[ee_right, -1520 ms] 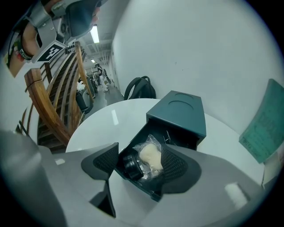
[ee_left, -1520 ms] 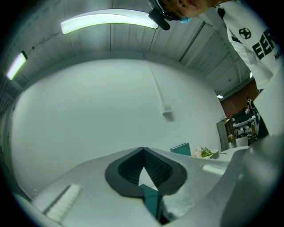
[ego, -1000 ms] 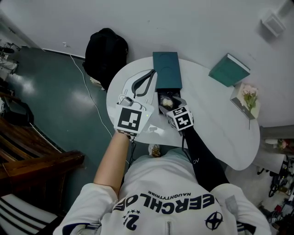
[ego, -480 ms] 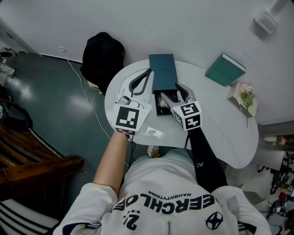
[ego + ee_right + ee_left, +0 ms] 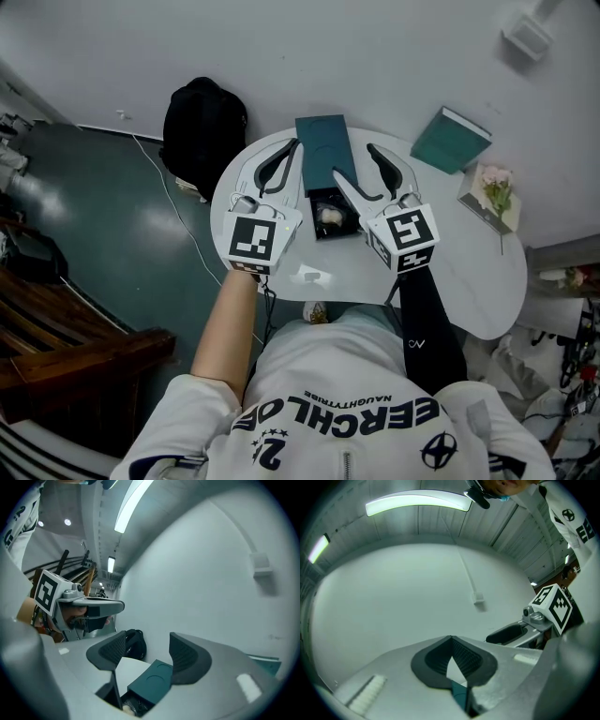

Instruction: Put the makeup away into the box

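Note:
A teal box [image 5: 323, 150] lies on the round white table [image 5: 450, 272]. Its black tray [image 5: 319, 230] is slid out toward me, with a pale makeup item [image 5: 330, 214] inside. My right gripper [image 5: 353, 159] hangs above the tray, jaws wide apart with nothing between them. In the right gripper view the box [image 5: 152, 679] shows through the open right gripper [image 5: 147, 637]. My left gripper [image 5: 294, 143] hovers just left of the box, fingertips touching and holding nothing. In the left gripper view, the tips of the left gripper [image 5: 450, 638] meet.
A teal book [image 5: 450, 139] and a clear holder with flowers [image 5: 492, 192] sit at the table's right side. A black backpack [image 5: 202, 117] lies on the floor beyond the table's left edge. A small clear object [image 5: 314, 277] rests near the front edge.
My right gripper has lifted up out of the box tray and tilted toward level, still open and empty. The pale item stays in the tray. The left gripper has kept its place.

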A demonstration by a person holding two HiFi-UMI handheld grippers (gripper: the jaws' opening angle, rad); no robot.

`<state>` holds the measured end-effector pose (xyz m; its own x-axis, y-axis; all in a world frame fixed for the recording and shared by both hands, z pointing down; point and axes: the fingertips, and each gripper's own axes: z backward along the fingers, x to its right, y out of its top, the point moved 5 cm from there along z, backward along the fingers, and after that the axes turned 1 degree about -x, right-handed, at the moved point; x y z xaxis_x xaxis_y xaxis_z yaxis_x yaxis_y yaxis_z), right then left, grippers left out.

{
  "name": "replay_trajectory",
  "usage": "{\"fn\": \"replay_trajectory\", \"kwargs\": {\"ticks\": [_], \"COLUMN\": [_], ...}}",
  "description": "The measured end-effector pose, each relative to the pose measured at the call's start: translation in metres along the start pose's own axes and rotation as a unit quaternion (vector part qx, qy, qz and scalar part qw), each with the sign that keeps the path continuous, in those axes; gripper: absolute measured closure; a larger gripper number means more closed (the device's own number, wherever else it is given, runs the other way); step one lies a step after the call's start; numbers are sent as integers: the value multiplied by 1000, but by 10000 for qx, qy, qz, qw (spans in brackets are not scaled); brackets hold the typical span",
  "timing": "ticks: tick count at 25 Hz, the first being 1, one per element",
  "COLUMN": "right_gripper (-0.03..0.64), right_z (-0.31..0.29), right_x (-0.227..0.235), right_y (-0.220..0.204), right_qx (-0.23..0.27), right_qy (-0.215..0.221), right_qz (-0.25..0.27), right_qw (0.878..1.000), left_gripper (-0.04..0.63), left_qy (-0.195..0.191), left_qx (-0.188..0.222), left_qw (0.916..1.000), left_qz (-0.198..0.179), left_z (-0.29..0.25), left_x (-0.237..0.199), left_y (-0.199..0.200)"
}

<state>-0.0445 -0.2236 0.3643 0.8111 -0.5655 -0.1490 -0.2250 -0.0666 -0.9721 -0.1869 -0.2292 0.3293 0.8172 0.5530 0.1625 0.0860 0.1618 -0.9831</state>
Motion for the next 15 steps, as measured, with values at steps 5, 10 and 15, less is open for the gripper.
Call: {"fn": "replay_trajectory", "kwargs": {"ticks": [5, 10, 15], "right_gripper": [295, 308, 348], "right_z": [11, 24, 39], "right_x": [5, 10, 17], "right_y": [-3, -4, -2], "right_qx": [-33, 9, 120], "right_qy": [-128, -264, -452], "right_qz": [-20, 57, -7], "right_qw": [9999, 9996, 9989], "left_gripper": [595, 595, 595], "left_qy": [-81, -156, -261], "left_qx": [-28, 54, 29], "left_qw": [10000, 9999, 9997], "left_qz": [-27, -25, -12], "left_z": [-4, -5, -6], "left_x": [10, 21, 31], "left_y": [3, 10, 11]}}
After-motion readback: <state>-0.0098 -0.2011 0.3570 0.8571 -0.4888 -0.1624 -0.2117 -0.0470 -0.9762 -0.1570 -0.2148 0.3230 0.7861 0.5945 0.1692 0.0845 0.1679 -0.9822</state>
